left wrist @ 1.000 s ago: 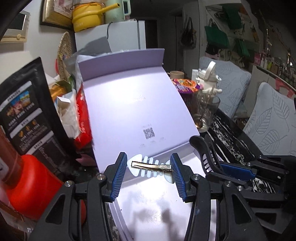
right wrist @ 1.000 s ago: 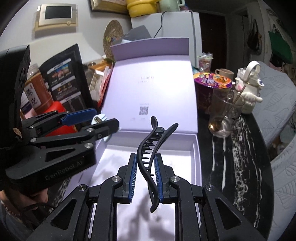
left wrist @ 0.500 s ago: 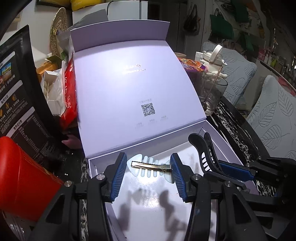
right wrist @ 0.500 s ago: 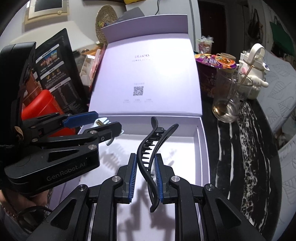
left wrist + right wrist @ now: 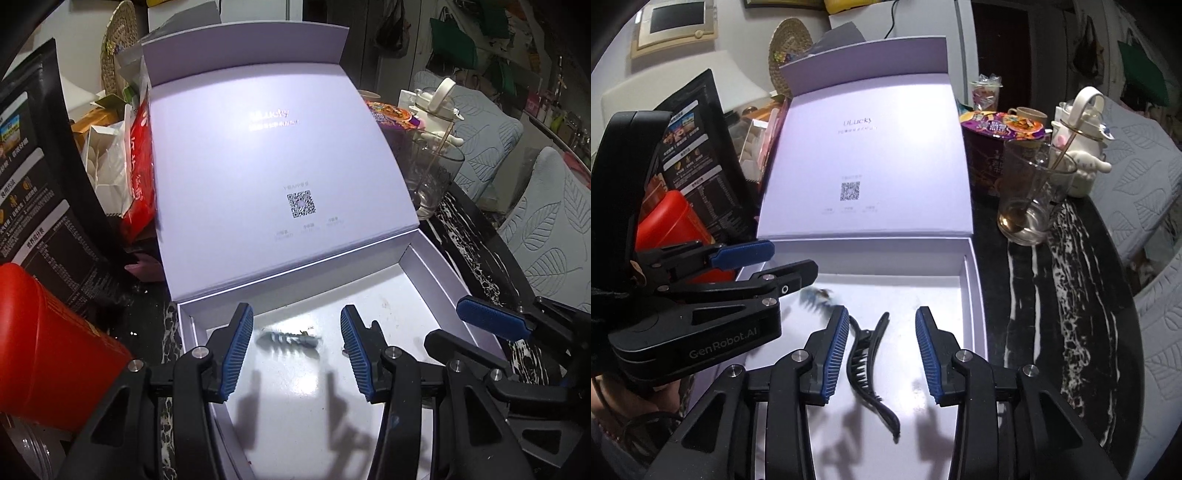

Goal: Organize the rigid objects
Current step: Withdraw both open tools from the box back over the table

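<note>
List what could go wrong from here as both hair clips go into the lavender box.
1. The black hair clip lies close to the right gripper's left pad; its jaws have just been opening, so pulling back could snag it.
2. The small fishbone clip looks blurred between the left gripper's open jaws, perhaps falling; it may bounce inside the box.
3. The drinking glass stands near the box's right side; a wide swing could topple it.

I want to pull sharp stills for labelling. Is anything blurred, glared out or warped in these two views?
Left wrist view: the small fishbone clip is motion-smeared, and glare washes out the lettering on the box lid. Right wrist view: the black hair clip is sharp, while the small clip is blurred. Both views bend straight edges, fisheye style.
</note>
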`<state>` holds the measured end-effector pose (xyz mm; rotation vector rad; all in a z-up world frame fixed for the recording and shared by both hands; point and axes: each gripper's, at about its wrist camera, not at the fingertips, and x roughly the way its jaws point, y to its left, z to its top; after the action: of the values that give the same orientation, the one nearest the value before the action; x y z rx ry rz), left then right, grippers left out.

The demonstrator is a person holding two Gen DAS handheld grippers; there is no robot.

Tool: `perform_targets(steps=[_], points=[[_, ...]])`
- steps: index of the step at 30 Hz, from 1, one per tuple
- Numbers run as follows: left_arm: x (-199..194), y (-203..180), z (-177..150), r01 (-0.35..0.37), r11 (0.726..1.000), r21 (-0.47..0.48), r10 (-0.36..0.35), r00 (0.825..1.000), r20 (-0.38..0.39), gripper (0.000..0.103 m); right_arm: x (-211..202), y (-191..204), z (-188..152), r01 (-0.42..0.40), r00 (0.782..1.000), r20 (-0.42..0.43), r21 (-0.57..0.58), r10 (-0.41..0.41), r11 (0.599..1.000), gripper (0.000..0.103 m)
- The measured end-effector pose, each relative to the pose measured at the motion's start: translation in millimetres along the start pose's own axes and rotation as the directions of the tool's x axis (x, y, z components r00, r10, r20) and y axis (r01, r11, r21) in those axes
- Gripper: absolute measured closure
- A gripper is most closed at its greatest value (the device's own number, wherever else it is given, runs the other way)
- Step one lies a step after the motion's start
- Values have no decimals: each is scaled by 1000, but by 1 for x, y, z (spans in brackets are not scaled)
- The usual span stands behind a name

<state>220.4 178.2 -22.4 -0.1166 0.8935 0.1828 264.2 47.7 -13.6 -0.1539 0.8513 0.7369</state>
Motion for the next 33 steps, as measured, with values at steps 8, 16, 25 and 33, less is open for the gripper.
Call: perform_targets(steps=[8,16,25,33], points=[[-25,-3,-1,21,1000,-8,-20,999,49,54,-22,4,1,2,999,43,5,-3,1000,66],[-62,-7,-3,21,1000,-10,-20,994,111,54,-54,14,0,14,997,81,-13,-13,1000,66],[-116,-13,-9,22,1000,0,-22,979,201,54,-104,30,-2,34,988,155,-34,-29,999,66],[-156,-19,-22,22,1000,14,-25,967,255,54,-144,42,-13,42,980,197,-49,-31,998,65]])
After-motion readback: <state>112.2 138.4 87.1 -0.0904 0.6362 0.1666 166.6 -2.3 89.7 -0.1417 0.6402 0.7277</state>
